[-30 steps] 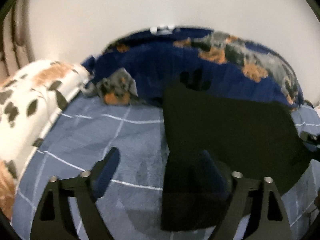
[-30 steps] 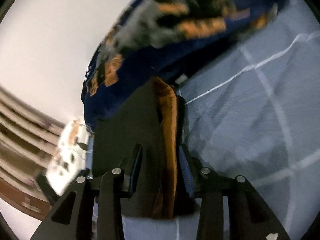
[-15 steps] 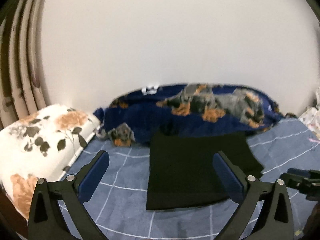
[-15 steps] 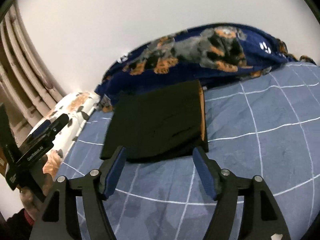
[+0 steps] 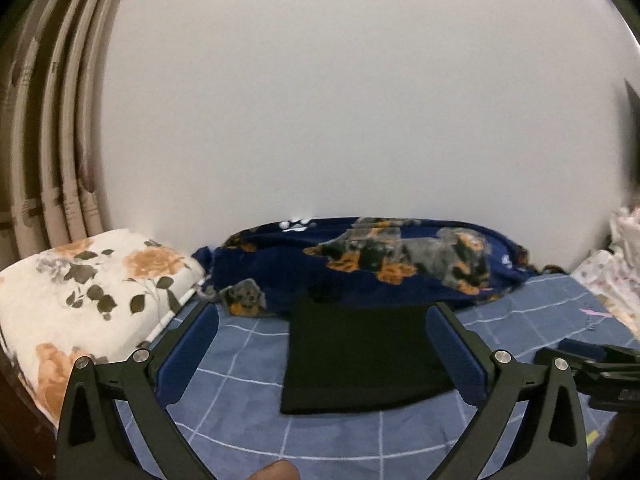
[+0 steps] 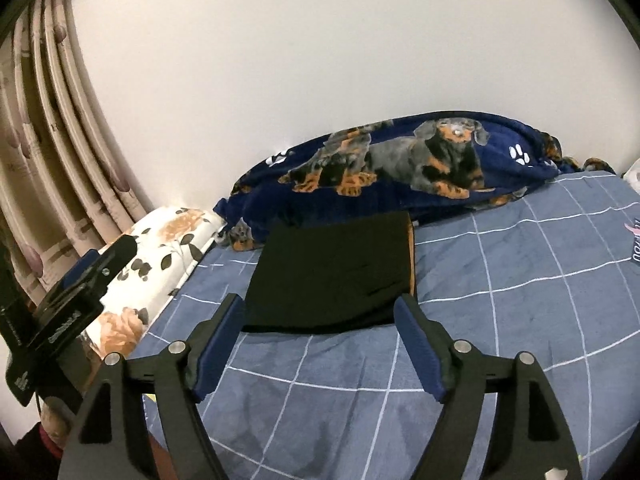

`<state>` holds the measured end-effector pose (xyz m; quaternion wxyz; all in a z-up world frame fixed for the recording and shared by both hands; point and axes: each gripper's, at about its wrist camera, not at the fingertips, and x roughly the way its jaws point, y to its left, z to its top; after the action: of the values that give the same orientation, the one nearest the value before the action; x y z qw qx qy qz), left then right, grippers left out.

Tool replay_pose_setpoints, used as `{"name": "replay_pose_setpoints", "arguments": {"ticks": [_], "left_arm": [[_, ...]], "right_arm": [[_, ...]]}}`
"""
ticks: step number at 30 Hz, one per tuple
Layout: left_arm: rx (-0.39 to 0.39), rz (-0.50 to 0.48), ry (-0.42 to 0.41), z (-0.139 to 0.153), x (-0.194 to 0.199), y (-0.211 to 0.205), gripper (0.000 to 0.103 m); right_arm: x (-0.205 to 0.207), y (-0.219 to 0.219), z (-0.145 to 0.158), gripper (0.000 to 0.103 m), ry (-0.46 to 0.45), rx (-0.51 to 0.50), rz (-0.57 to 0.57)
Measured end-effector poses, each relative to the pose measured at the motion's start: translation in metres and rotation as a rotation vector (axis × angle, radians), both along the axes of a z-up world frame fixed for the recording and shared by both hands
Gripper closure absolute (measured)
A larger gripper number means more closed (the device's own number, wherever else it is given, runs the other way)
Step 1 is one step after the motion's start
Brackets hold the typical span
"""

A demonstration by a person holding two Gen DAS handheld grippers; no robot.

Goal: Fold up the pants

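The black pants (image 5: 360, 356) lie folded into a flat rectangle on the blue checked bedsheet (image 5: 248, 420), their far edge against the dog-print blanket. An orange lining strip shows along their right edge (image 6: 410, 256) in the right wrist view. My left gripper (image 5: 322, 352) hovers above and short of the pants, wide open, nothing between its blue pads. My right gripper (image 6: 320, 344) also hangs short of the pants (image 6: 332, 276); its jaws are opening and empty. Each gripper shows at the other view's edge: the right one (image 5: 592, 364), the left one (image 6: 80, 280).
A navy dog-print blanket (image 5: 400, 268) (image 6: 400, 172) lies bunched along the white wall. A floral pillow (image 5: 80, 300) (image 6: 160, 256) sits at the left, curtains (image 6: 48, 160) behind it. Pale floral bedding (image 5: 616, 276) lies at the far right. A fingertip (image 5: 276, 472) shows at the bottom edge.
Both grippers let go of the pants and drew back and up, so the whole folded rectangle now shows ahead. The right jaws went from shut on the cloth to open; the left spread wider.
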<state>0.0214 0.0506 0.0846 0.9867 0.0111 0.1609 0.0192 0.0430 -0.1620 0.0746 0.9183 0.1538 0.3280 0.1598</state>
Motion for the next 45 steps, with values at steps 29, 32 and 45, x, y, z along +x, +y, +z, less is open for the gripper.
{"name": "replay_pose_setpoints", "arguments": {"ticks": [29,32,45], "left_arm": [[-0.032,-0.047,0.144,-0.025,0.004,-0.006,0.000],[-0.035,-0.050,0.154,-0.028,0.005,-0.005,0.000],[-0.029,-0.046,0.174,-0.034,0.007,-0.007,0.000]], "right_arm": [[-0.019,0.007,-0.004,0.018,0.032,-0.060,-0.059],[-0.019,0.007,-0.007,0.017,0.038,-0.063,-0.065],[-0.017,0.005,-0.011,0.015,0.054,-0.063,-0.076]]}}
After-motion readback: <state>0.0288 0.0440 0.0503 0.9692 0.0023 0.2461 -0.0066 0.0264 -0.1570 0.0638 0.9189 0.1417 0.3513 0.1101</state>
